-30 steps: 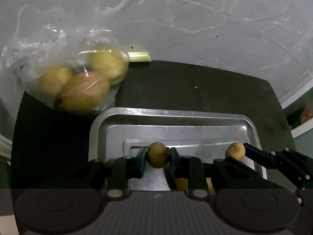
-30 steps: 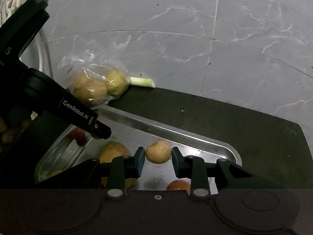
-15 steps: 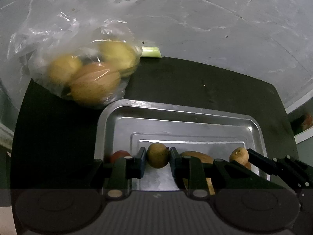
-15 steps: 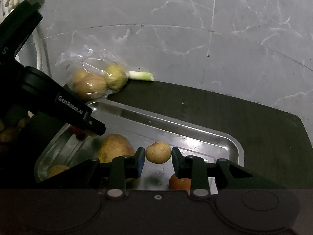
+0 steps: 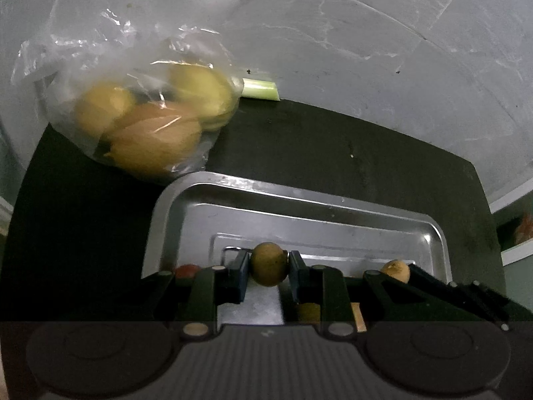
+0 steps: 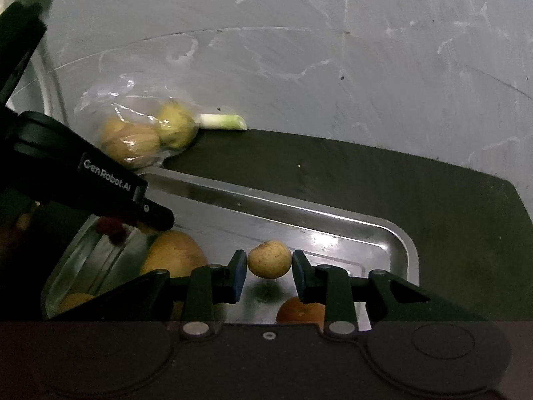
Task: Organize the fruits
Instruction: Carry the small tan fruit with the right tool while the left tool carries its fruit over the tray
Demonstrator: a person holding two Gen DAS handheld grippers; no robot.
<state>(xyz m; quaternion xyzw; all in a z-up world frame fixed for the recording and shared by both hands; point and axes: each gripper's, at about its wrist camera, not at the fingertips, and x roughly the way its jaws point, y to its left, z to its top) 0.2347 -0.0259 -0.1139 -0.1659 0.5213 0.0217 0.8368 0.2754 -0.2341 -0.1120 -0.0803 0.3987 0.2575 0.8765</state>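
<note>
My left gripper [image 5: 268, 265] is shut on a small round brown fruit [image 5: 268, 261], held just above the near part of the steel tray [image 5: 299, 196]. My right gripper [image 6: 269, 261] is shut on a similar small tan fruit [image 6: 269, 259] over the tray [image 6: 396, 236]; it also shows at the right of the left wrist view as the right gripper [image 5: 395, 271]. In the tray lie a large yellow-brown fruit [image 6: 173, 256], an orange fruit [image 6: 299, 310] and a red fruit [image 6: 111, 228]. The left gripper [image 6: 156, 216] reaches in from the left.
A clear plastic bag [image 5: 146, 126] with three yellowish fruits sits past the tray's far left corner. A green stalk piece [image 5: 260, 89] lies at the black mat's far edge. The black mat [image 5: 333, 153] lies on a grey marble surface [image 6: 333, 66].
Both grippers have moved forward over the tray with their fruits still held. The bag and the tray's far rim look larger and closer in both views.
</note>
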